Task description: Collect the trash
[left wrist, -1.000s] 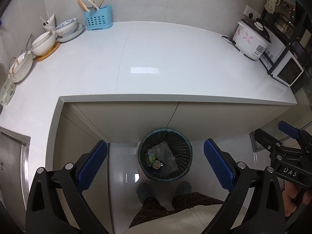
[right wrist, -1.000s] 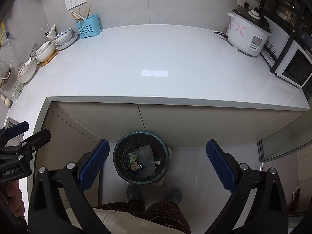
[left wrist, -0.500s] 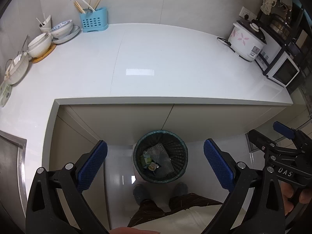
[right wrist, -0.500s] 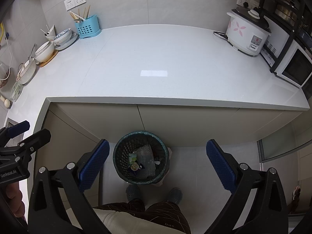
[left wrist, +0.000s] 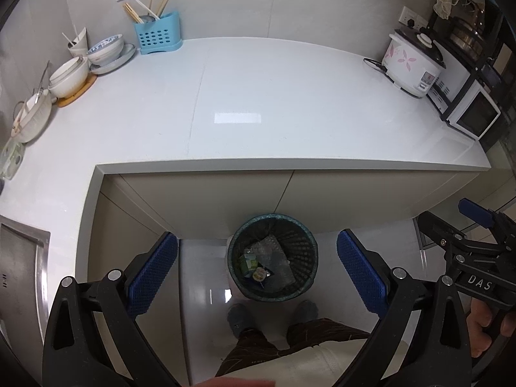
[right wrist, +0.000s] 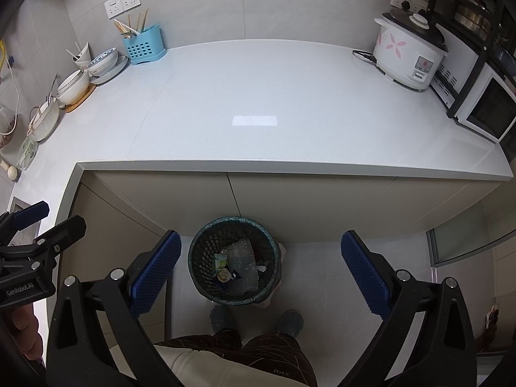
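A dark mesh trash bin (left wrist: 272, 222) stands on the floor in front of the counter cabinets; it also shows in the right wrist view (right wrist: 233, 222). Inside lie crumpled clear plastic (left wrist: 274, 258), a green carton (left wrist: 246, 262) and a small round lid (left wrist: 260, 273). My left gripper (left wrist: 258, 271) is open and empty, held high above the bin. My right gripper (right wrist: 261, 269) is open and empty too, just right of the bin. Each gripper shows at the edge of the other's view.
A white countertop (left wrist: 274, 109) spans the view. Bowls (left wrist: 69, 74) and a blue utensil holder (left wrist: 158, 37) stand at its back left, a rice cooker (left wrist: 411, 63) and a microwave (left wrist: 471, 114) at the right. A sink (left wrist: 19, 267) lies at left. The person's feet (left wrist: 242, 317) are by the bin.
The left gripper has risen and pulled back, so the counter and bin look smaller and lower in its view. The right gripper has barely moved. Both stayed open.
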`<state>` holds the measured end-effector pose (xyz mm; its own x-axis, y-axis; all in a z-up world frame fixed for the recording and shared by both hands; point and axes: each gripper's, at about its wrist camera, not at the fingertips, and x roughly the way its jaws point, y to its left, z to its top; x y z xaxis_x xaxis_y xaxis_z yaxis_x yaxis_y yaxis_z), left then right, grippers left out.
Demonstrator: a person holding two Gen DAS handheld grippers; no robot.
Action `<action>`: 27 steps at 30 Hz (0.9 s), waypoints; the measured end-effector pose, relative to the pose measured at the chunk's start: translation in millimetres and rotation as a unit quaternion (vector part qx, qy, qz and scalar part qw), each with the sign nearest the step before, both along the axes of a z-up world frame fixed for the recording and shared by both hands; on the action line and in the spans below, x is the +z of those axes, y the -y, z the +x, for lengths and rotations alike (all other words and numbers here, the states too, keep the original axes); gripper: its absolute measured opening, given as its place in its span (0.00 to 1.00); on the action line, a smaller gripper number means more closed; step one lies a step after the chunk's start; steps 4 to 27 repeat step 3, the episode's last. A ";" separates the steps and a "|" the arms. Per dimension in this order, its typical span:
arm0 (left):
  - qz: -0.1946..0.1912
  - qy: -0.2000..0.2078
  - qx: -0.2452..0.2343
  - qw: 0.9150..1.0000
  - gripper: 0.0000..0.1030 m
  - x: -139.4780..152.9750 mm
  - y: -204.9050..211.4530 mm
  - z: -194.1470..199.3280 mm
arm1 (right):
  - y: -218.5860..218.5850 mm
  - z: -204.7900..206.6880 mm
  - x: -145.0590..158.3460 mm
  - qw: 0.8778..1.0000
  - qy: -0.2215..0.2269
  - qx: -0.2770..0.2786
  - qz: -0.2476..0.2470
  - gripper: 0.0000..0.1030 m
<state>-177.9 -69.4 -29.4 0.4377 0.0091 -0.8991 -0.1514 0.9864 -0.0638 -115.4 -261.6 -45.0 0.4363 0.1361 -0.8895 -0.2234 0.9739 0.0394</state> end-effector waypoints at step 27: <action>0.006 -0.001 0.006 1.000 0.94 0.5 -0.9 1.0 | -0.4 0.3 0.2 1.000 0.000 -0.001 0.001 0.93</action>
